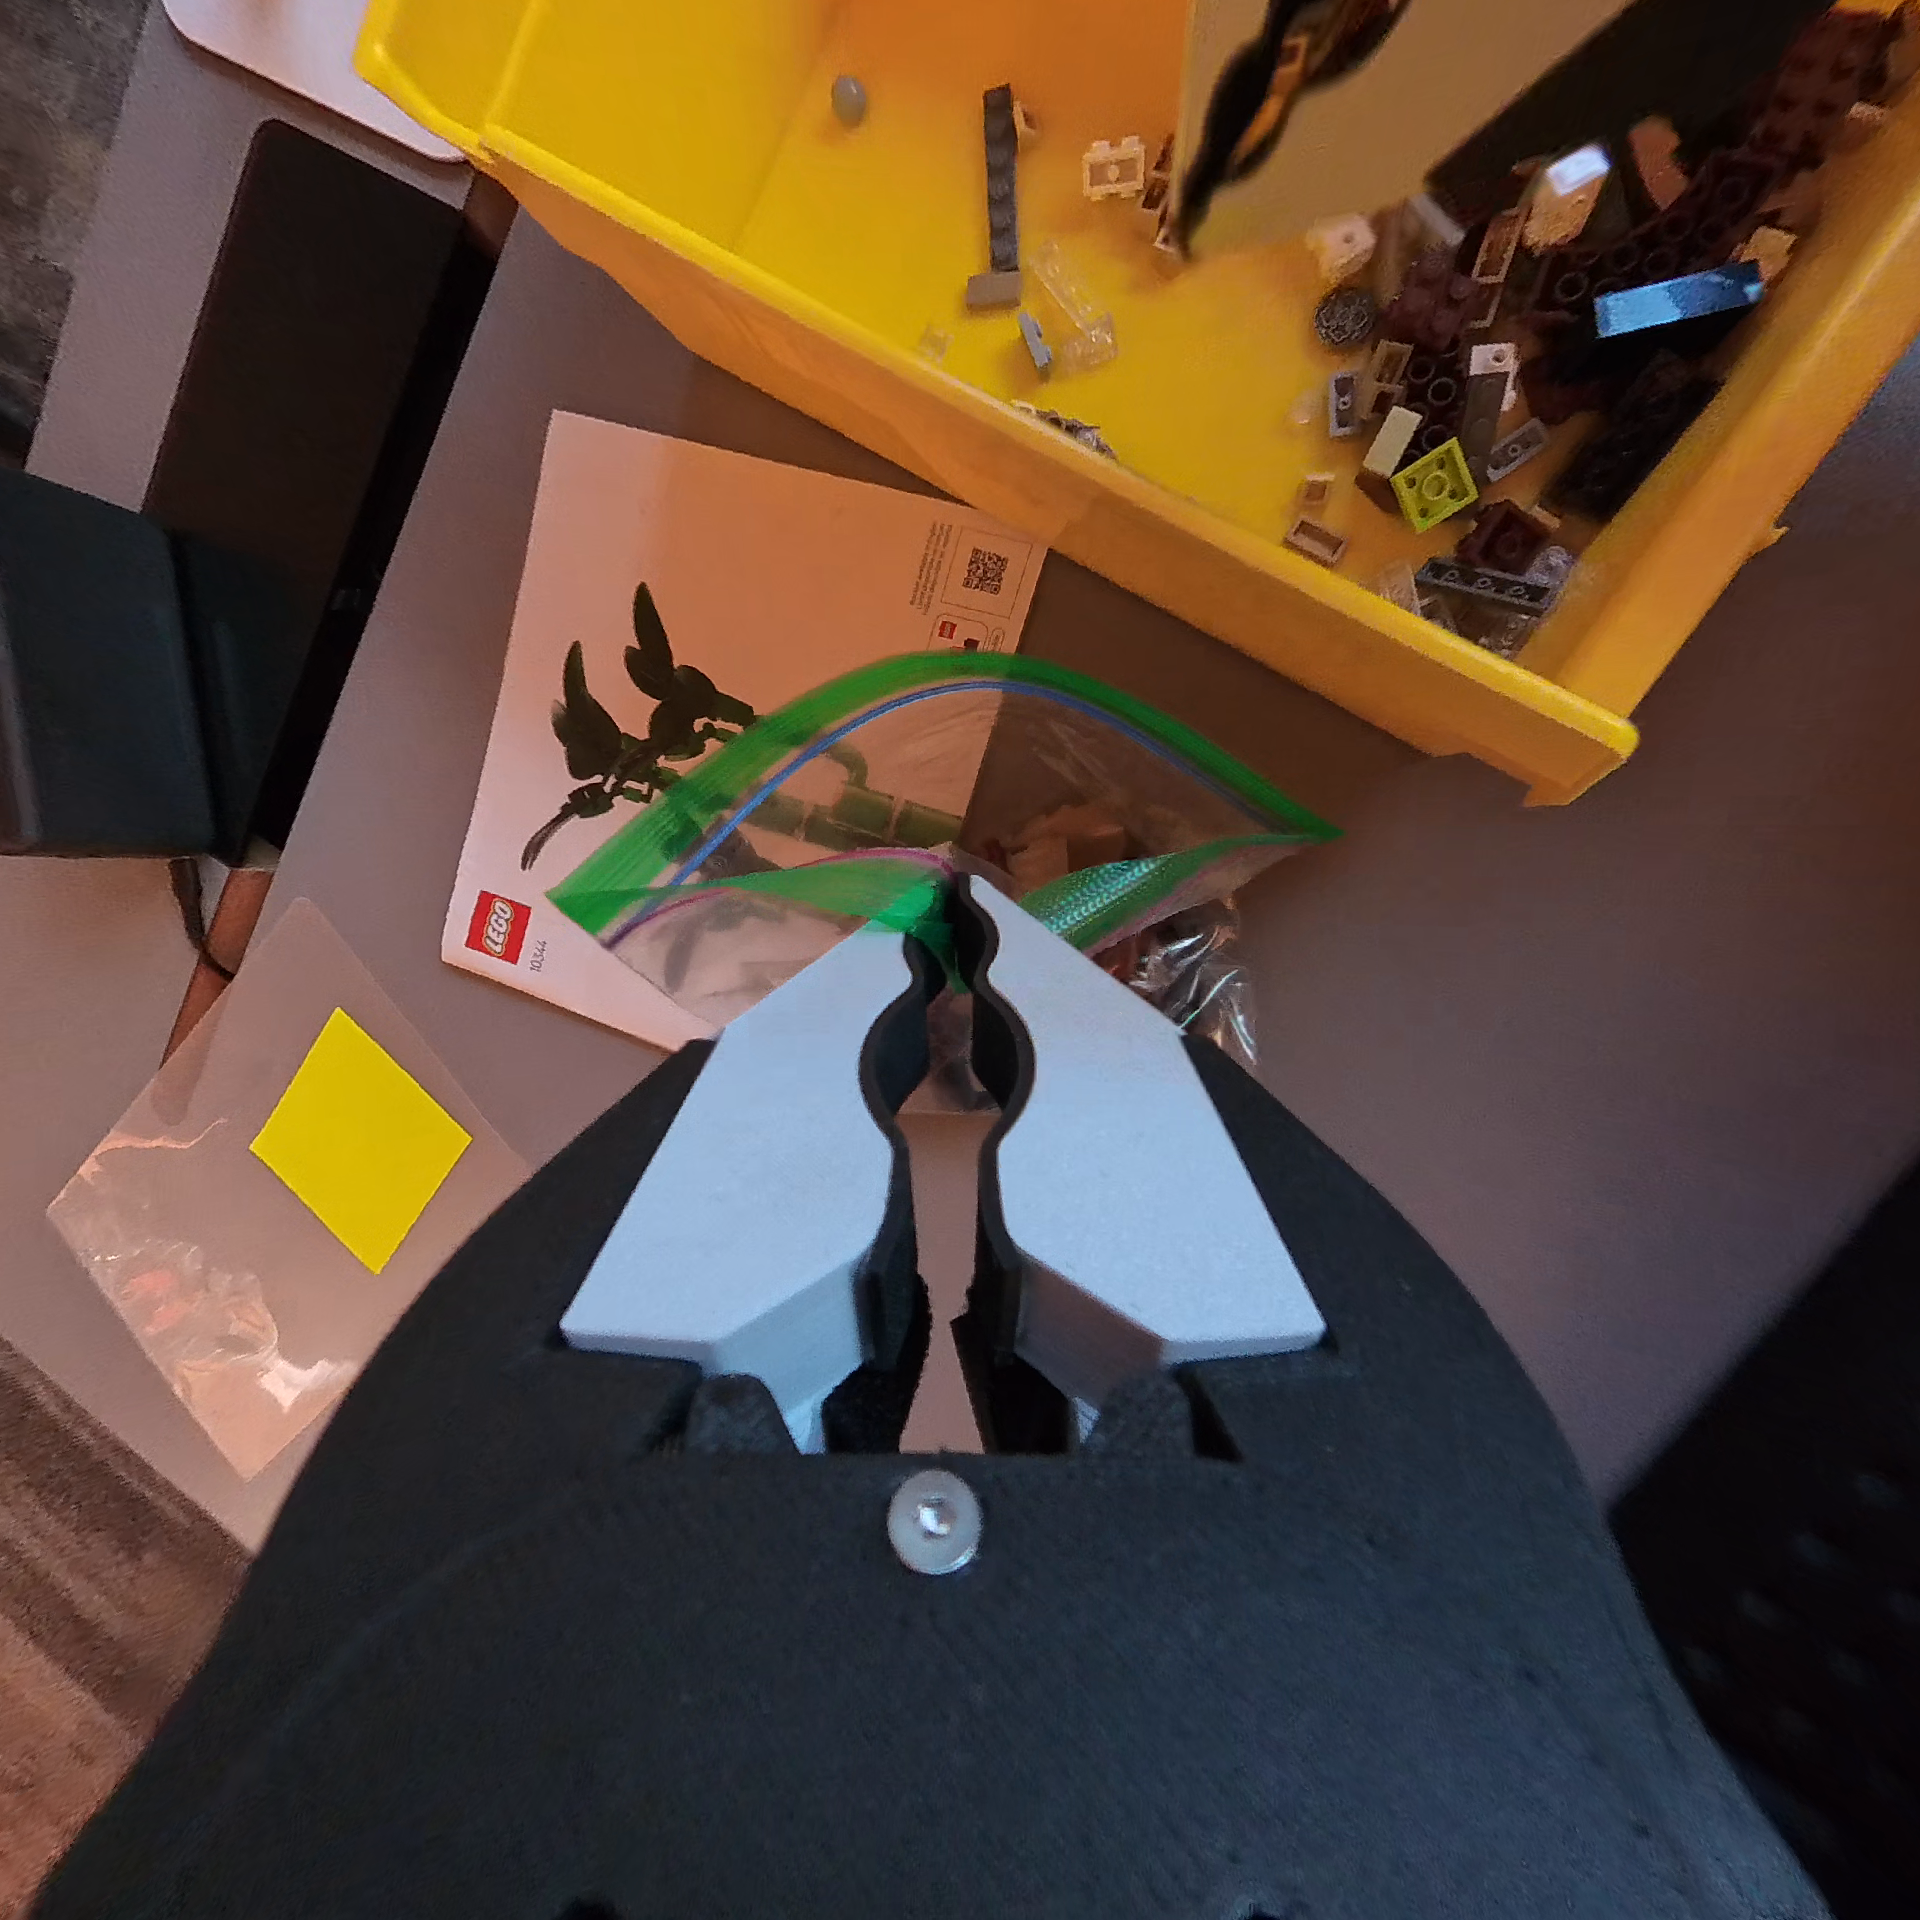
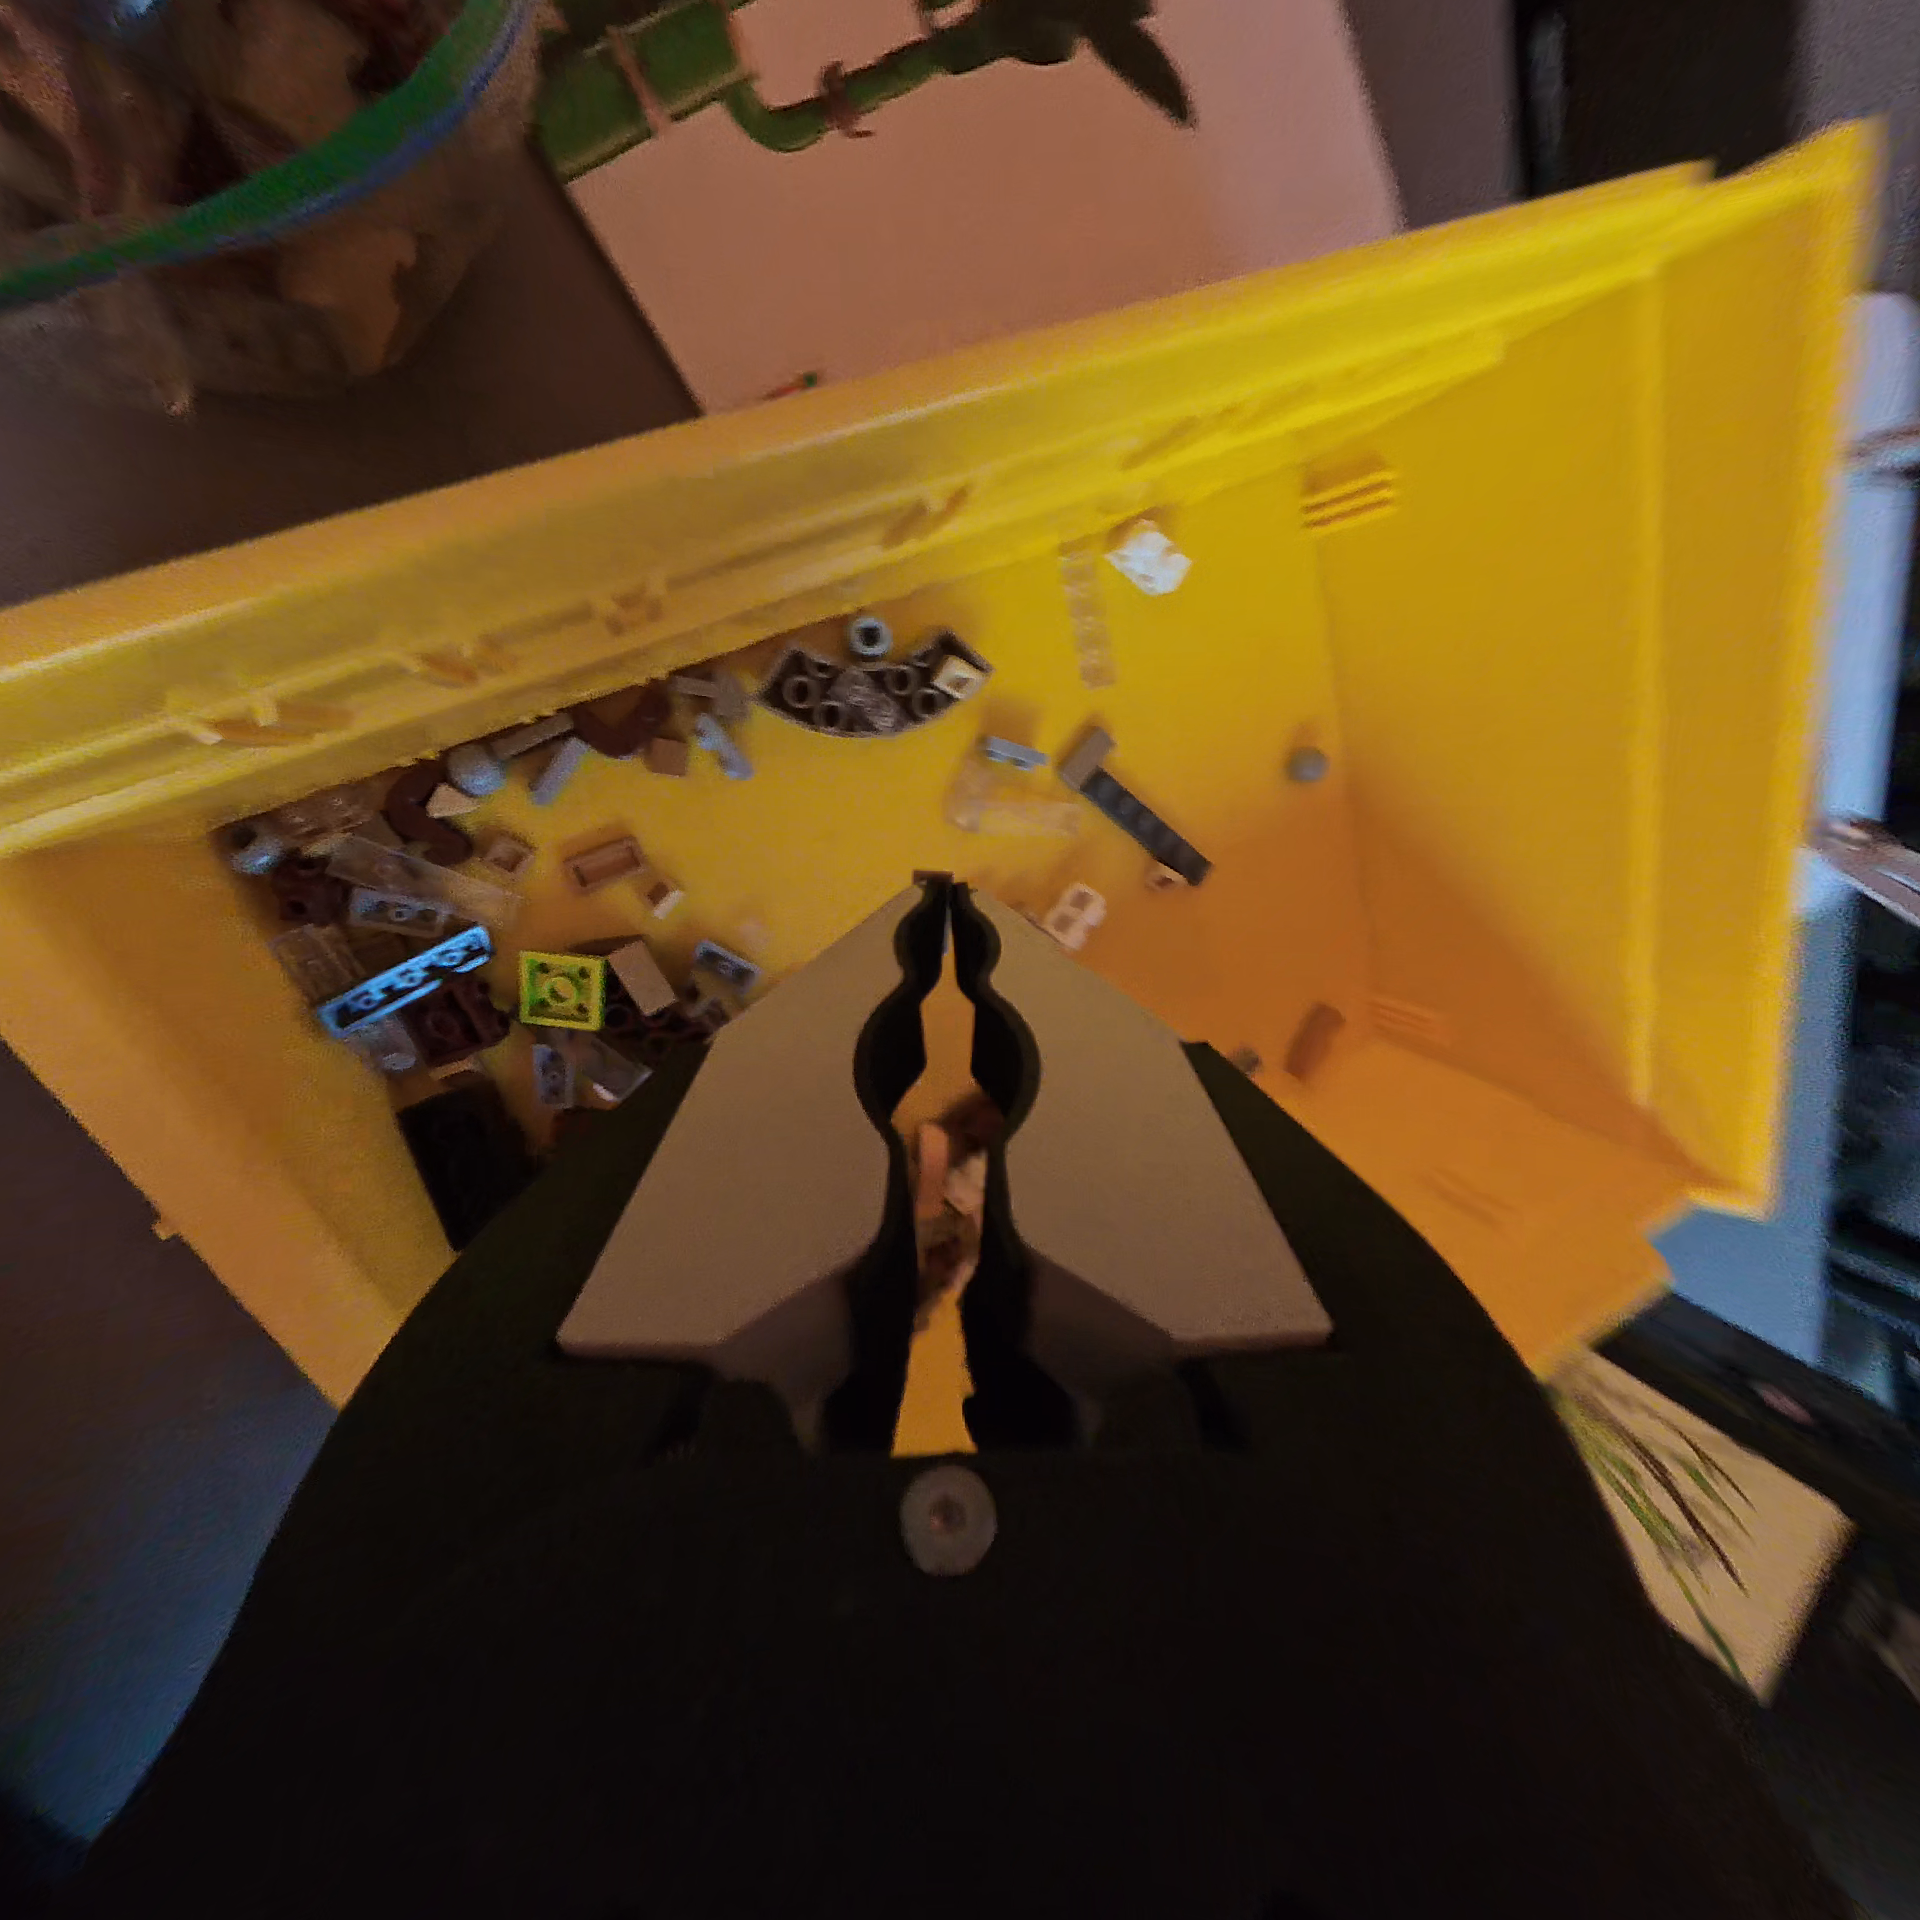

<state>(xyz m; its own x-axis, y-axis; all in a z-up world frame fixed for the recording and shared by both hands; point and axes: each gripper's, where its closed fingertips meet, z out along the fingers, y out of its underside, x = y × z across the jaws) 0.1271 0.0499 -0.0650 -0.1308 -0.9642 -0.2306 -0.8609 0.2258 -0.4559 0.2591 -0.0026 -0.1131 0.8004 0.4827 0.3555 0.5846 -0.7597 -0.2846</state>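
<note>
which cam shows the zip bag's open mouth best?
Left wrist view: the zip bag shows its whole green rim arched open, the left tool shut on its near edge. Right wrist view catches only a blurred corner.

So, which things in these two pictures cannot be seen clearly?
- Left wrist view: the zip bag's lower part is behind the left gripper; its contents are unclear.
- Left wrist view: the yellow bin is cut off by the top edge.
- Right wrist view: motion blur hides whether the right gripper grips something; a small dark tip shows.
</note>
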